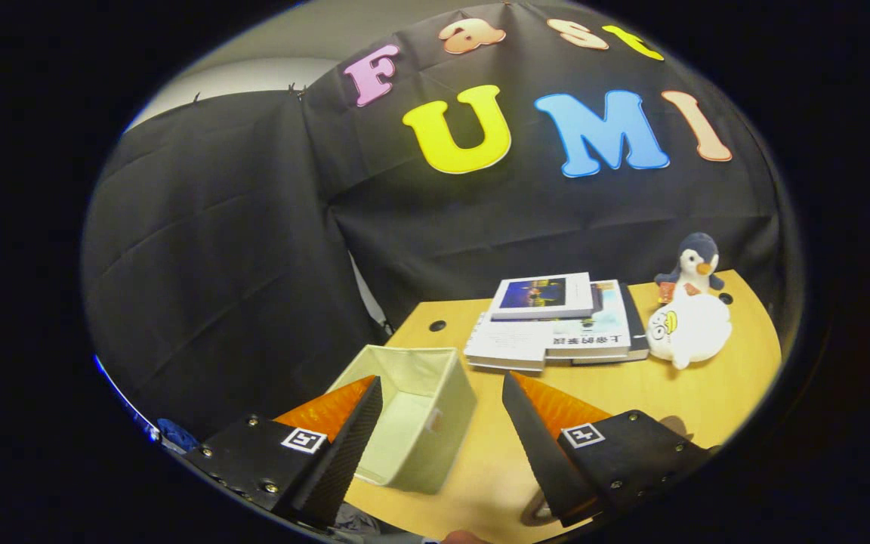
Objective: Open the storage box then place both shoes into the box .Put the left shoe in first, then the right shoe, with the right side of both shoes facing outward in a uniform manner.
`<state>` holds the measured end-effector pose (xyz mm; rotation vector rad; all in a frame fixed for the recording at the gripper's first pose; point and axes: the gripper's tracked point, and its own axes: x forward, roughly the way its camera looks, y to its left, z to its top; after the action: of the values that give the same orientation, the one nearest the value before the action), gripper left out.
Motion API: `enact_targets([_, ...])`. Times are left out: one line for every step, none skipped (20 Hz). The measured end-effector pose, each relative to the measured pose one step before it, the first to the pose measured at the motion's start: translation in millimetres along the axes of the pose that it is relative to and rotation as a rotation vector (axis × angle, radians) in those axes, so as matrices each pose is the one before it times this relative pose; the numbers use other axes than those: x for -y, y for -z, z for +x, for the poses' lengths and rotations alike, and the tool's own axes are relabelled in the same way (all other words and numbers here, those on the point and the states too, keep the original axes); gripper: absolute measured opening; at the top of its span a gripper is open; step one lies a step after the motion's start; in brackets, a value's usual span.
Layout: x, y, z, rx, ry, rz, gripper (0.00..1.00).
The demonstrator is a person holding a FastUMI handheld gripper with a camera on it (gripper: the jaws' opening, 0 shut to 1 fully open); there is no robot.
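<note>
The claw (442,393) hangs wide open and empty above the table (631,400). Just ahead of its left finger, a cream box (435,423) sits open-topped at the table's left edge. Beyond, stacked books (556,321) and a penguin toy (692,302) line the far edge.

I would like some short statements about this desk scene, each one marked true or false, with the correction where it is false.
1. The tongs are open and hold nothing. True.
2. The cloth box has a lid on it. False: it is open on top, and the part of its inside that shows is bare.
3. The stack of books lies on the desk beyond the box. True.
4. The penguin toy stands inside the box. False: it stands at the far side of the desk, behind a white plush toy.
5. A shoe lies between the fingers. False: part of the box and bare desk lie there.
</note>
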<state>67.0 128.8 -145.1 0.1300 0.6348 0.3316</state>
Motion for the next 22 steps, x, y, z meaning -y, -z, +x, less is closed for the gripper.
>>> enact_targets([15.19,6.12,-1.88,-0.00674,0.02627,-0.00698,0.98])
enact_targets([12.30,8.03,-6.42,-0.00889,0.02550,-0.00816,0.97])
enact_targets([12.46,8.21,-1.68,-0.01048,0.02265,-0.00961,0.97])
enact_targets([15.10,10.66,1.28,-0.01260,0.02281,-0.01126,0.98])
enact_targets([13.54,9.68,2.14,-0.01737,0.02034,-0.00970,0.98])
enact_targets([11.18,11.04,3.03,-0.01736,0.01515,-0.00681,0.98])
enact_targets([10.64,10.91,3.54,-0.01827,0.01483,-0.00382,0.98])
enact_targets([8.98,11.46,1.97,-0.02015,0.01279,0.00002,0.98])
enact_targets([7.87,11.48,3.17,-0.02077,0.00942,0.00264,0.98])
enact_targets([7.70,13.72,3.79,-0.02416,0.01015,0.00629,0.98])
enact_targets([7.47,11.99,3.45,-0.02428,0.00946,0.00838,0.98])
enact_targets([6.72,12.44,3.76,-0.02203,0.00986,0.00925,0.98])
enact_targets([5.42,10.95,2.59,-0.01786,0.00869,0.01107,0.98])
enact_targets([5.50,9.67,3.60,-0.01892,0.00657,0.01339,0.98])
enact_targets([5.02,8.74,4.17,-0.01850,0.00424,0.01271,0.98])
enact_targets([2.59,10.23,3.69,-0.02111,0.00209,0.01002,0.98])
enact_targets([3.05,8.88,4.88,-0.02109,0.00336,0.00279,0.98])
enact_targets([4.29,6.14,3.55,-0.01761,0.00768,-0.00312,0.98])
enact_targets([3.87,6.38,2.72,-0.01747,0.01050,-0.00639,0.98])
enact_targets([0.50,6.66,3.09,-0.01619,-0.00492,-0.00106,0.98])
enact_targets([-0.86,3.64,3.14,-0.00996,-0.00400,0.00707,0.97])
enact_targets([-0.11,5.10,2.50,-0.01468,-0.00387,0.00701,0.93])
